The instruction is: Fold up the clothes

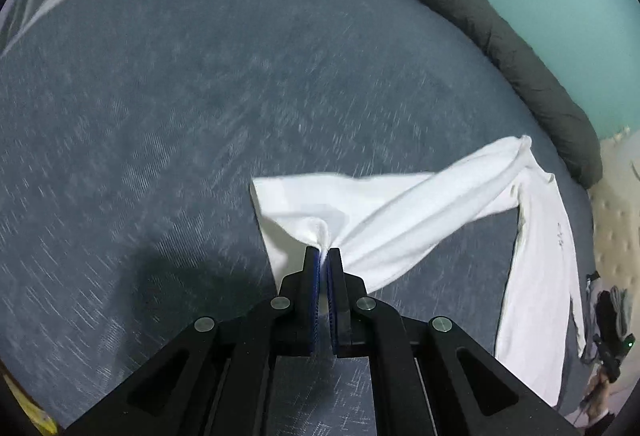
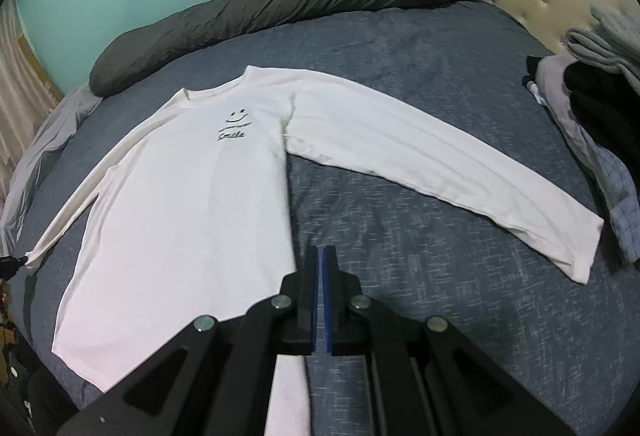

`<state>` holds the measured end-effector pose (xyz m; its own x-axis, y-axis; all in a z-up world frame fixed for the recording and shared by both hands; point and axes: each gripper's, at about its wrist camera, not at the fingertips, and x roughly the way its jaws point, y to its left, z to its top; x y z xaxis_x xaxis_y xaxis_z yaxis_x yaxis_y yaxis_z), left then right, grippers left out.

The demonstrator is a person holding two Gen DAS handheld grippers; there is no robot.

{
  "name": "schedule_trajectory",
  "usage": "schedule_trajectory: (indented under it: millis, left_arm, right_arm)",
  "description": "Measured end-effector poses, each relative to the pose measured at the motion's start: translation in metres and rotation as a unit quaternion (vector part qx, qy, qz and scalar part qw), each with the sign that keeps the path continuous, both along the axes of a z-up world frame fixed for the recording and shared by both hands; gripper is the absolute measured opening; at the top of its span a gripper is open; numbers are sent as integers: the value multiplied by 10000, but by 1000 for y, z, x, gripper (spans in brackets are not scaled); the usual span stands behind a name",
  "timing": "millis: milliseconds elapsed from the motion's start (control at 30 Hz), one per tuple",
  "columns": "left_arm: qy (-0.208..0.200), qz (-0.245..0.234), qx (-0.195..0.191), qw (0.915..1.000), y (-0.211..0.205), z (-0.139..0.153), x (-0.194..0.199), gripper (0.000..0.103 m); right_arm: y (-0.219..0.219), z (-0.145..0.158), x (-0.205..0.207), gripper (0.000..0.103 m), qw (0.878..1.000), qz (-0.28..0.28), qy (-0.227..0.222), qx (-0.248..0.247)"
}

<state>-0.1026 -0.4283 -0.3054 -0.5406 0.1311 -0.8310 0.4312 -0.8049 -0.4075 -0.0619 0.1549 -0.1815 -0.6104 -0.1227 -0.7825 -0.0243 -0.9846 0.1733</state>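
Clamped between the left gripper point(image 1: 323, 256) fingers is the cuff of the white shirt point(image 2: 180, 195), low in the frame centre. Its body lies flat on the blue bed point(image 2: 400, 236), one sleeve stretched toward the right. Above the hem, the right gripper point(image 2: 322, 256) is closed and holds nothing. At upper centre lies a dark pillow point(image 2: 280, 3).

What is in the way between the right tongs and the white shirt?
Nothing visible. The right tongs are shut and hang just over the white long-sleeved shirt, by its side edge, with only blue bedcover nearby. The clothes pile lies off beyond the sleeve. The left tongs already pinch the other cuff.
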Motion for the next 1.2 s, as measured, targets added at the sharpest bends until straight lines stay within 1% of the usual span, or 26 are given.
schedule_trajectory:
  millis: [67, 100, 133, 167, 200, 233, 300, 333, 467, 567, 600, 633, 667, 733, 867, 900, 967, 1067, 1200]
  left_arm:
    - [12, 7, 155, 9999, 0, -5, 2, 6]
    - [37, 15, 215, 9998, -1, -6, 3, 13]
    - [108, 55, 220, 9997, -4, -4, 4, 27]
    - [188, 140, 193, 9995, -8, 0, 7, 36]
    - [258, 265, 195, 9991, -13, 3, 9, 51]
    - [326, 398, 221, 9984, -19, 6, 11, 59]
    - [335, 517, 212, 9979, -27, 8, 9, 59]
    - [293, 533, 130, 9981, -30, 7, 6, 59]
    - [93, 480, -69, 9988, -33, -4, -10, 59]
    - [-8, 510, -181, 9985, -35, -16, -20, 58]
    - [-15, 540, -201, 9983, -37, -19, -21, 55]
    - [-26, 556, -220, 9982, -39, -23, -23, 43]
    - [-44, 538, -236, 9983, -41, -26, -24, 36]
    - [-41, 481, -256, 9985, -43, -29, -28, 5]
    - [19, 353, -298, 9989, -45, -28, -38, 3]
    - [63, 359, -368, 9987, -49, -24, -38, 3]
    - [184, 419, -564, 9974, -52, -13, -39, 3]
    - [321, 591, -706, 9952, -63, 2, -45, 3]
    - [278, 752, -815, 9934, -77, 14, -59, 3]
  right_arm:
    - [-5, 0, -1, 2, 10000, 60, -1, 36]
    - [-7, 0, -1, 2, 9999, 91, -2, 53]
    - [-10, 1, -2, 2, 9999, 121, -2, 71]
    - [-12, 1, -2, 2, 9998, 151, -3, 89]
    - [-15, 1, -3, 2, 9998, 181, -3, 107]
    - [-17, 1, -3, 2, 9997, 212, -4, 124]
    - [-18, 0, -4, 2, 9997, 199, -5, 105]
    - [-18, 0, -5, 2, 9998, 194, -5, 96]
    - [-18, -1, -6, 2, 9998, 178, -27, 105]
    - [-17, -2, -7, 2, 9998, 165, -50, 126]
    - [-17, -2, -7, 2, 9998, 161, -57, 133]
    - [-17, -2, -7, 2, 9998, 157, -65, 140]
    - [-17, -3, -8, 2, 9997, 153, -73, 147]
    - [-17, -3, -8, 2, 9997, 144, -88, 161]
    - [-16, -4, -9, 2, 9997, 128, -118, 188]
    - [-17, -4, -10, 2, 9997, 128, -118, 176]
    - [-18, -5, -12, 2, 9997, 130, -117, 147]
    - [-25, -8, -16, 2, 9995, 206, -150, 177]
    - [-36, -15, -23, 2, 9992, 288, -215, 193]
